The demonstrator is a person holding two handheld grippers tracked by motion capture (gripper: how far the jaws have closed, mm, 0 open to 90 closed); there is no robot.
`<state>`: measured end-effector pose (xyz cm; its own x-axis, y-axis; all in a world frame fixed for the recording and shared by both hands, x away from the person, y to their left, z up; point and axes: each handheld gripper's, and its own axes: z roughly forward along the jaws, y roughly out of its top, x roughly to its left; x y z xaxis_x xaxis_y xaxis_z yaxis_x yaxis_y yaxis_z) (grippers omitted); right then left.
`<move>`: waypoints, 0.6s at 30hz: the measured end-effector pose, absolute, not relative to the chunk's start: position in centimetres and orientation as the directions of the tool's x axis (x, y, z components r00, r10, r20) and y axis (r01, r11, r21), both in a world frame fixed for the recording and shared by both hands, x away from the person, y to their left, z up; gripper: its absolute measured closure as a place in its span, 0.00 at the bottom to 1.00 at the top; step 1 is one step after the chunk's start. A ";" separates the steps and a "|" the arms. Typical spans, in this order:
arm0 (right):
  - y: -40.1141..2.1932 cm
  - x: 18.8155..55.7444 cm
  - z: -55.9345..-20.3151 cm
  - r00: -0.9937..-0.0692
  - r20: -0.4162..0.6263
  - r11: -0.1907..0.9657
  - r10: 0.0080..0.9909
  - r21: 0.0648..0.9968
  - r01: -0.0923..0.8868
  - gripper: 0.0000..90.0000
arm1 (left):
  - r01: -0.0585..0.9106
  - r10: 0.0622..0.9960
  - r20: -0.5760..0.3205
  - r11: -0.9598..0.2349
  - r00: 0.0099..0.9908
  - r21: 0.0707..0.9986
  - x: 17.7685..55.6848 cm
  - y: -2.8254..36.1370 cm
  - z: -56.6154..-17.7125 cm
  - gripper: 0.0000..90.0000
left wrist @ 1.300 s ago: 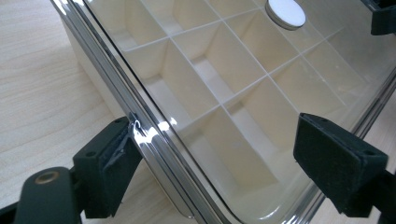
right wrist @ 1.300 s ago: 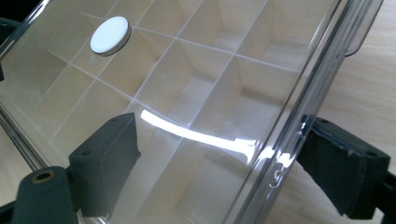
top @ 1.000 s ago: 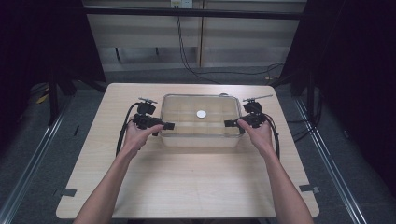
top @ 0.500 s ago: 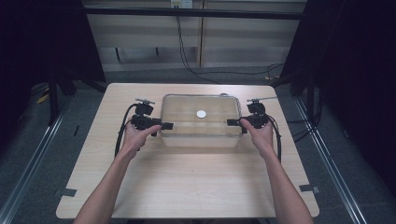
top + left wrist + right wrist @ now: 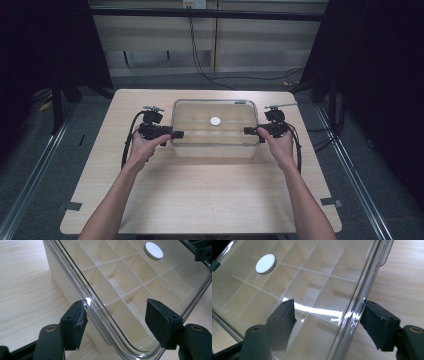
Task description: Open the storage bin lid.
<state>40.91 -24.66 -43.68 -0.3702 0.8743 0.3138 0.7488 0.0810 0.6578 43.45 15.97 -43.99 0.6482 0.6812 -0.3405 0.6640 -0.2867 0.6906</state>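
A person sits at a pale wooden table (image 5: 200, 200) with both arms stretched forward. In the middle of the table, toward 12 o'clock from the person, sits a white storage box (image 5: 215, 129) with a clear lid (image 5: 140, 285). Through the lid I can see thin white walls (image 5: 312, 272) that split the box into many small square cells. A small round white disc (image 5: 215, 121) sits at the middle of the lid. The left hand (image 5: 145, 147) holds the left gripper (image 5: 176, 134) at the box's 9 o'clock side. Its two black jaws stand wide apart and grasp nothing; in the left gripper view (image 5: 115, 317) the lid's rounded edge runs between them, with one pad (image 5: 77, 322) close by the rim and the other over the lid. The right hand (image 5: 280, 145) holds the right gripper (image 5: 248, 131) at the box's 3 o'clock side. Its jaws are spread apart too, with nothing pinched; in the right gripper view (image 5: 327, 320) the lid's edge passes between them, one jaw over the lid and the other over the bare table. A black cable (image 5: 129, 142) loops from the left gripper across the table.
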 end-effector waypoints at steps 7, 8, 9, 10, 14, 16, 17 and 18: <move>-25.4 40.6 -43.6 -0.376 0.343 0.047 0.861 0.681 0.731 0.42 | 0.659 0.667 -0.353 -0.279 0.656 0.699 43.3 16.4 -43.9 0.46; -25.6 40.5 -43.6 -0.373 0.354 0.036 0.858 0.682 0.730 0.42 | 0.657 0.670 -0.350 -0.275 0.655 0.702 43.2 16.4 -43.8 0.46; -25.7 40.5 -43.5 -0.377 0.361 0.029 0.853 0.689 0.724 0.42 | 0.656 0.672 -0.350 -0.269 0.653 0.705 43.2 16.3 -43.8 0.47; -25.8 40.5 -43.5 -0.377 0.368 0.020 0.850 0.692 0.721 0.43 | 0.652 0.669 -0.345 -0.278 0.659 0.706 43.2 16.3 -43.8 0.47; -26.0 40.1 -43.0 -0.380 0.364 0.002 0.850 0.719 0.695 0.47 | 0.636 0.667 -0.332 -0.276 0.666 0.720 42.9 16.4 -43.5 0.50; -26.2 40.0 -42.8 -0.387 0.371 -0.002 0.844 0.723 0.691 0.49 | 0.630 0.667 -0.326 -0.279 0.670 0.725 42.9 16.5 -43.4 0.52; -26.3 39.9 -42.7 -0.391 0.370 0.001 0.842 0.726 0.688 0.50 | 0.630 0.665 -0.328 -0.277 0.670 0.725 42.8 16.5 -43.3 0.53; -26.4 39.8 -42.6 -0.391 0.374 -0.002 0.841 0.724 0.690 0.52 | 0.629 0.667 -0.328 -0.272 0.669 0.728 42.8 16.5 -43.3 0.53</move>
